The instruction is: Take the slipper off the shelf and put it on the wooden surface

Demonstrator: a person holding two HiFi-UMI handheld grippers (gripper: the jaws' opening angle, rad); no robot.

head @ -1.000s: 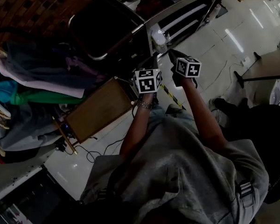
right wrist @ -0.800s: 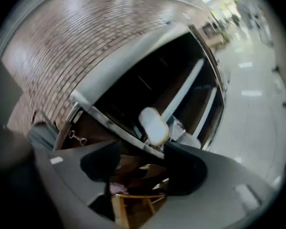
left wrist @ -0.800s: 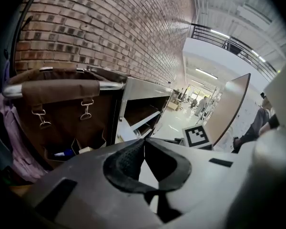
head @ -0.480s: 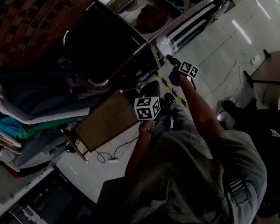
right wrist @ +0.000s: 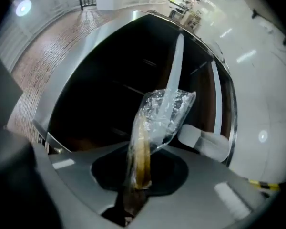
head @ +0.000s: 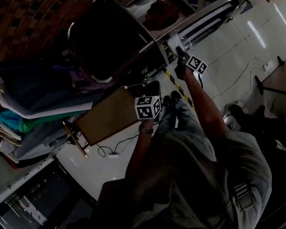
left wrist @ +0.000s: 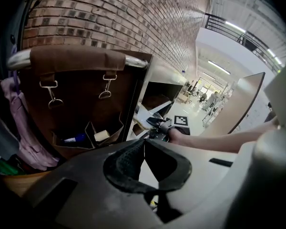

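**Slipper clenched at the worktop's corner, packet gripped beyond it**

Nearest the person, the left tool [left wrist: 145, 147] is clenched on the slipper [left wrist: 121, 166]. This is a dark piece with a mesh-textured face, pinched between the two jaws in the left gripper view. In the head view the slipper hangs at the right-hand corner of the wooden worktop [head: 107, 117]. Whether it touches the wood cannot be made out in the dim picture.

On the pale floor to the right of the worktop, just past the slipper, runs a strip of yellow-and-black tape [head: 178, 87].

Further from the worktop, beyond that tape, the right tool [right wrist: 138, 175] reaches out at arm's length to the metal-framed shelf [head: 205, 11]. Its jaws have just been closing, and they now grip a clear plastic packet [right wrist: 164, 111] with a thin tan strip inside. The packet stands up edge-on between the jaws, in front of the shelf's dark interior. What it contains cannot be told.

Behind the worktop, a brown bag [left wrist: 81, 94] hangs by two clips from a metal rail. To the worktop's left lies a heap of folded clothes [head: 33, 109]. A brick wall [left wrist: 133, 18] stands farthest back.
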